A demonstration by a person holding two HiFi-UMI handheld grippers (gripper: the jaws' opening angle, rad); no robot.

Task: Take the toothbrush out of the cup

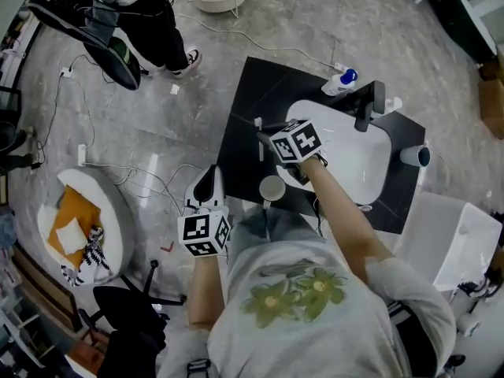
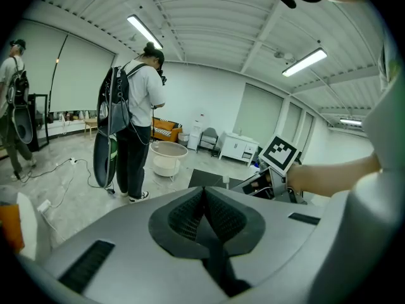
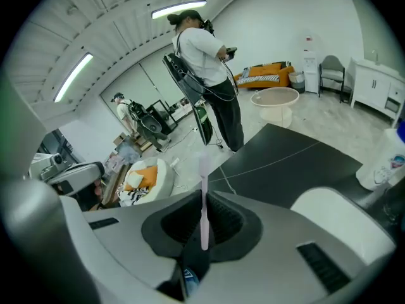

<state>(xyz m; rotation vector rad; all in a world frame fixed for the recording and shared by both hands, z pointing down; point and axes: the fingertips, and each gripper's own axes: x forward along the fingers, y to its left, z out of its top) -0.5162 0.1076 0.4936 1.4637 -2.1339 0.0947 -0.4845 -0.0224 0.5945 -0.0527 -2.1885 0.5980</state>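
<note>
Right gripper [image 3: 202, 215] is clamped tight on the toothbrush [image 3: 204, 170], a skinny pale pink plastic stick standing straight up between the ribbed black rubbery pads, with a smooth grey shell around them. Left gripper [image 2: 204, 202] has its jaws pressed together on nothing, same waffle-textured pads. From the head view the toothbrush is held over the matte black counter [image 1: 264, 93], apart from the cup [image 1: 272, 187]. That's a small round pale one sitting on the counter just beside the glossy white sink [image 1: 358, 160]. Black faucet [image 1: 367, 105] stands behind the basin, and past it a white bottle [image 1: 340, 81] with a blue cap, label too small to read. Floor [image 1: 299, 14] is polished grey stone-look with white cables trailing over it. Further off a person [image 3: 205, 56] with a backpack stands by a round cream tub [image 3: 274, 103], under strip lights [image 3: 177, 8] on a ribbed white ceiling. Only print I can make out is the black-and-white square markers on the gripper cubes [image 1: 298, 142]
</note>
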